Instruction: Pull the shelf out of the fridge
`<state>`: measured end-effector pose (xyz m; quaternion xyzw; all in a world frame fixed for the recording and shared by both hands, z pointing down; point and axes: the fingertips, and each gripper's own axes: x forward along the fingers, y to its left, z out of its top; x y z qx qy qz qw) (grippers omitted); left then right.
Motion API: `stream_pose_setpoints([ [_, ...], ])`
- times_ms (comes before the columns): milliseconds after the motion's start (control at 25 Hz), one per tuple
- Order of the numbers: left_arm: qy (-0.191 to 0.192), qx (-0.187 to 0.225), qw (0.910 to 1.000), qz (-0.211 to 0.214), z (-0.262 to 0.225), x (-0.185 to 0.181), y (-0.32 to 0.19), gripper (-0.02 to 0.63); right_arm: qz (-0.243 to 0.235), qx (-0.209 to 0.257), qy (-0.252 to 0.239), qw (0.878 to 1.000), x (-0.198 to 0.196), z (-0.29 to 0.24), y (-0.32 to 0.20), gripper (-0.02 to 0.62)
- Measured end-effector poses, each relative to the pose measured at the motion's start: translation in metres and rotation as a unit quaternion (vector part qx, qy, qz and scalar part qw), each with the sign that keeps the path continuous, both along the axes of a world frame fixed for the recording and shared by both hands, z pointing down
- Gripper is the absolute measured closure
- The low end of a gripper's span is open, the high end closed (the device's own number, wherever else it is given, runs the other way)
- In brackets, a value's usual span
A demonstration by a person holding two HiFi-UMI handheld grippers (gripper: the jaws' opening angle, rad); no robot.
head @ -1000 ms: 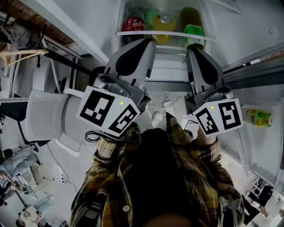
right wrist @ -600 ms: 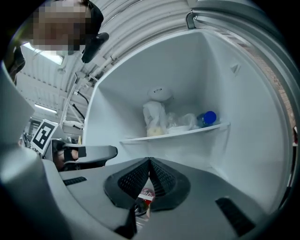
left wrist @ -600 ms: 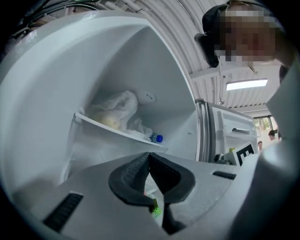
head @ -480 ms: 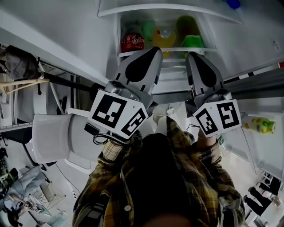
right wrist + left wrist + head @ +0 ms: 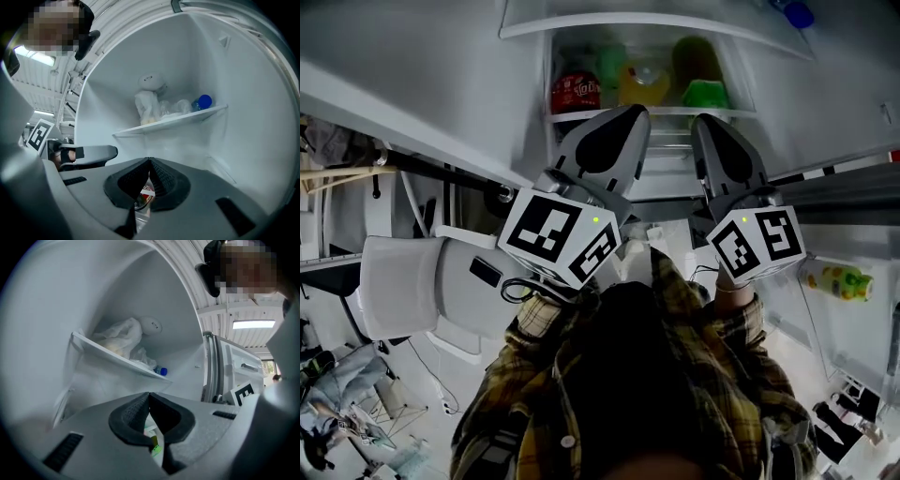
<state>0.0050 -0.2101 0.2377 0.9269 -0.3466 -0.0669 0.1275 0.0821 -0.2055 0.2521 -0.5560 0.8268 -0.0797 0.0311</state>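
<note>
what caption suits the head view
Both shut, left tongs and right tongs reach level toward the fridge shelf of drinks

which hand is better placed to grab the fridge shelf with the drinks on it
Left, marginally: the left gripper points nearer the middle of the shelf, the right gripper nearer its right end. Both jaws are shut and would need opening.

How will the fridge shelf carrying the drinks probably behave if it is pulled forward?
The shelf looks rigid, so it likely slides flat. Loaded with a red drink and yellow bottle, it may feel heavy, and these upright items could tip if jerked.
</note>
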Motion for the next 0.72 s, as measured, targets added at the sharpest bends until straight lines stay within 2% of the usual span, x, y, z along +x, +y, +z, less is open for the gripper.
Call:
stream_pose_setpoints([
  [320,0.051,-0.04,0.9974,-0.032,0.005,0.006,-0.01,0.603,-0.037,-0.011,-0.032,0.999,0.015,0.006,-0.013,0.578],
  [560,0.086,-0.08,0.9926,-0.031,0.018,0.01,-0.017,0.603,-0.051,-0.033,-0.082,0.995,0.017,0.017,-0.022,0.577],
  [720,0.095,-0.091,0.9907,-0.036,0.024,0.01,-0.024,0.601,-0.066,-0.047,-0.119,0.99,0.015,0.023,-0.026,0.575],
])
